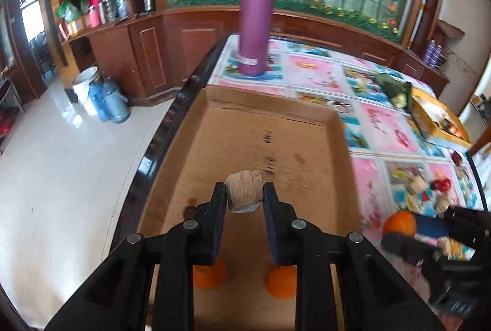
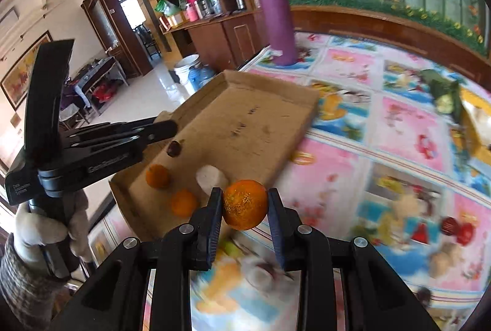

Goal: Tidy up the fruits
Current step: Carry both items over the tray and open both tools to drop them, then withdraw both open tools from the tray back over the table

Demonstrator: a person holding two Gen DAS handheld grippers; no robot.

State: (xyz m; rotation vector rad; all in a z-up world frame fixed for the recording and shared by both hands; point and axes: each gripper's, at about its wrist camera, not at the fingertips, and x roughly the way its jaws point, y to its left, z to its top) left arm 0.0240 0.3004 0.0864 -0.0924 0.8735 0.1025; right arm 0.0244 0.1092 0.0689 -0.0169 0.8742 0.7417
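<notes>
Cardboard makes up the shallow tray point(image 1: 307, 116) I use as my landmark; it lies on a table covered with a pink and blue cartoon cloth point(image 2: 408, 122). My left gripper point(image 1: 244, 192) is over the tray's near end, its jaws closed on a pale, rough tan fruit point(image 1: 244, 191) that I can't identify. Below that gripper, on the tray floor, I count two oranges point(image 1: 210, 274) point(image 1: 280, 282), and one small dark fruit point(image 1: 187, 211) lies by the tray's left wall. My right gripper point(image 2: 245, 203) sits just off the tray's near right corner, above the cloth, with its jaws clamped on a third orange point(image 2: 245, 204). From the right wrist view I see the same two oranges in the tray, the dark fruit beyond them, and the pale fruit in the left gripper as a blurred light shape. Right of the tray, well apart on the cloth, I count two red fruits point(image 2: 458, 228) and some tan ones too blurred to count. Beyond the tray's far end stands one tall purple cylinder point(image 1: 256, 21). A gloved hand point(image 2: 46, 226) holds the left gripper's handle, left of the tray. Off the tray's far right lies one yellow box point(image 1: 442, 122).
</notes>
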